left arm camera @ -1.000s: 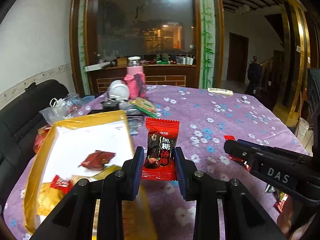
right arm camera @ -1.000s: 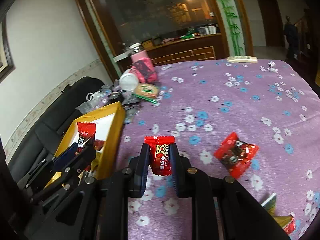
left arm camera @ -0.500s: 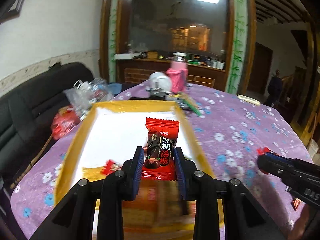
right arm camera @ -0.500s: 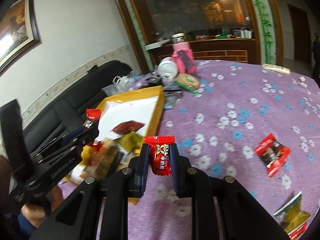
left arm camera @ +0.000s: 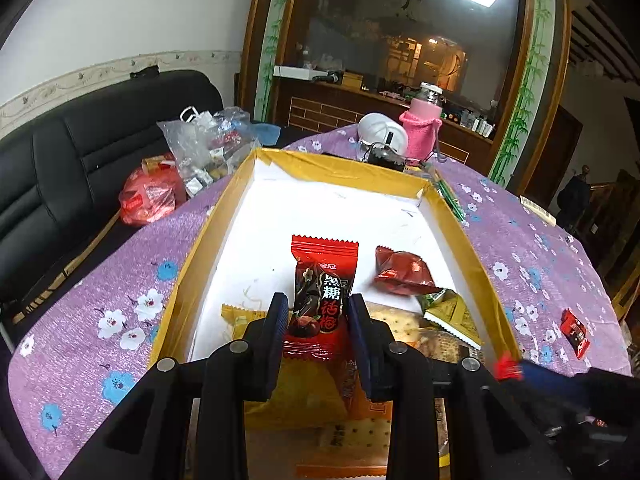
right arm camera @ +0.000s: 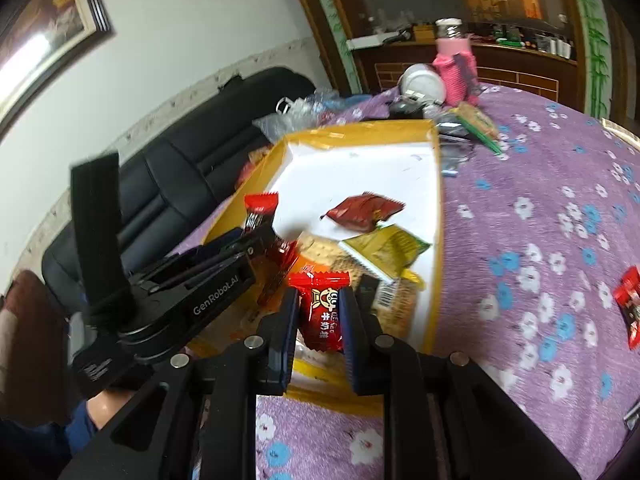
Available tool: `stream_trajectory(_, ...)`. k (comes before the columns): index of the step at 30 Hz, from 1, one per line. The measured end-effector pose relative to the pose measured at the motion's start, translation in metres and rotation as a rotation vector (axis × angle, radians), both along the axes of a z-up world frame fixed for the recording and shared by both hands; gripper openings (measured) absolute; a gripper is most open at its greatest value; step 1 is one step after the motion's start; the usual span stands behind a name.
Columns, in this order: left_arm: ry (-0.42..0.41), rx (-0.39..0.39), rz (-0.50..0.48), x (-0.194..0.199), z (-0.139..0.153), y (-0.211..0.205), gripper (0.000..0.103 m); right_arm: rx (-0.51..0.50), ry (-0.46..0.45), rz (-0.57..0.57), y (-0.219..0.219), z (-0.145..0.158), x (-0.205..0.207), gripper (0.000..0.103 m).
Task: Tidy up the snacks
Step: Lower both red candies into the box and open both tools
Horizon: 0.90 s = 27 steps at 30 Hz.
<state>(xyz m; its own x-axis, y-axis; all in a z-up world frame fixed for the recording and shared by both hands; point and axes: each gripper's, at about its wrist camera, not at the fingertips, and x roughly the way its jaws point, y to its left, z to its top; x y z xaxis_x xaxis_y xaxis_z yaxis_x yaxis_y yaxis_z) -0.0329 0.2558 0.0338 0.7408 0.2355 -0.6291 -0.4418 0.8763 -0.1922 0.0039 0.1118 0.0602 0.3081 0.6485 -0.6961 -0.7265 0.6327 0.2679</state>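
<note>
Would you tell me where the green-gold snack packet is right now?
The green-gold packet lies inside the yellow box, near its right wall in the right wrist view, just below the dark red wrapper and resting on the crackers.

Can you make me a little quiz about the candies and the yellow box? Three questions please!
1. True or false: the left gripper is empty.
2. What lies inside the yellow box, beside the green-gold packet? A) a dark red wrapped snack B) a banana C) a spoon
3. Fill in: the right gripper is shut on a red ____.

Key:
1. False. It holds a red plum candy above the box.
2. A, the dark red wrapped snack.
3. Candy, held at the near edge of the box.
</note>
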Motion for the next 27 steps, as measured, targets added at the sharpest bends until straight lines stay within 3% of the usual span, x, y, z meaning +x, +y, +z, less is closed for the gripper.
stream_trajectory(4,-0.002,-0.057,0.001,0.003,-0.004,0.008,0.032,-0.001,-0.001,-0.005,0.008,-0.008,0.004,0.020)
stream_trajectory(11,-0.021,-0.076,0.001,0.001,-0.004,0.011,0.032,0.034,0.007,-0.023,0.010,-0.022,0.015,0.020)
stream_trajectory(27,-0.053,-0.044,-0.042,0.002,0.003,0.001,0.033,0.105,0.022,-0.035,-0.002,-0.015,0.019,0.021)
